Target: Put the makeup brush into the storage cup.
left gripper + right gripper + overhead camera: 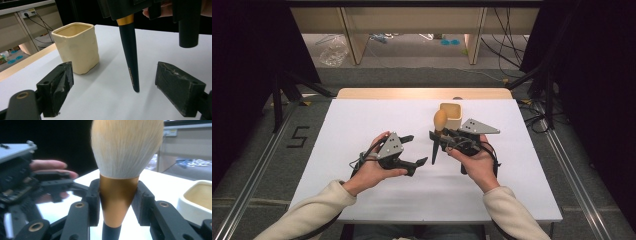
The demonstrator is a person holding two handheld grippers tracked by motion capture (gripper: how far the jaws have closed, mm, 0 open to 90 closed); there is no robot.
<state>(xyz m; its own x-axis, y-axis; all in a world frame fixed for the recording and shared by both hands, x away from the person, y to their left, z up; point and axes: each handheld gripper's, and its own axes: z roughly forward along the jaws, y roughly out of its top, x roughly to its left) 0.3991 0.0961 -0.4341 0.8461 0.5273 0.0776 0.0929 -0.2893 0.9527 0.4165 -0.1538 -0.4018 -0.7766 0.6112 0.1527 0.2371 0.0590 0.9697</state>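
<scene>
Nearest to you, your left gripper [414, 150] stands with its jaws spread wide and nothing between the pads; in the left gripper view the dark tapered handle hangs in the gap between them, apart from both. Your right gripper [438, 141] has its jaws clamped on the makeup brush [437, 134], pressing on the copper ferrule [117, 202] just under the bristles [126, 147], so the brush stands upright with its head up and its handle tip [136, 89] at or just above the white table [362, 120]; you cannot tell from these views whether the tip touches. Expect the brush to be light and stiff along its handle, with a smooth lacquered surface that will likely slip if you pinch the narrow end. The ferrule is the sound place to hold: it is firm, and its taper seats between the pads. Keep off the bristles, which are soft and will splay or shed under pressure. Just beyond the brush stands the cream ceramic cup [451, 115], upright and open at the top; judge it heavier and breakable, and easy to tip with a careless knock. The inside of the cup is mostly hidden. In the right gripper view the lower handle is cut off below the frame, and your left hand [53, 167] is blurred beyond the jaws. The far floor clutter is too small to make out.
</scene>
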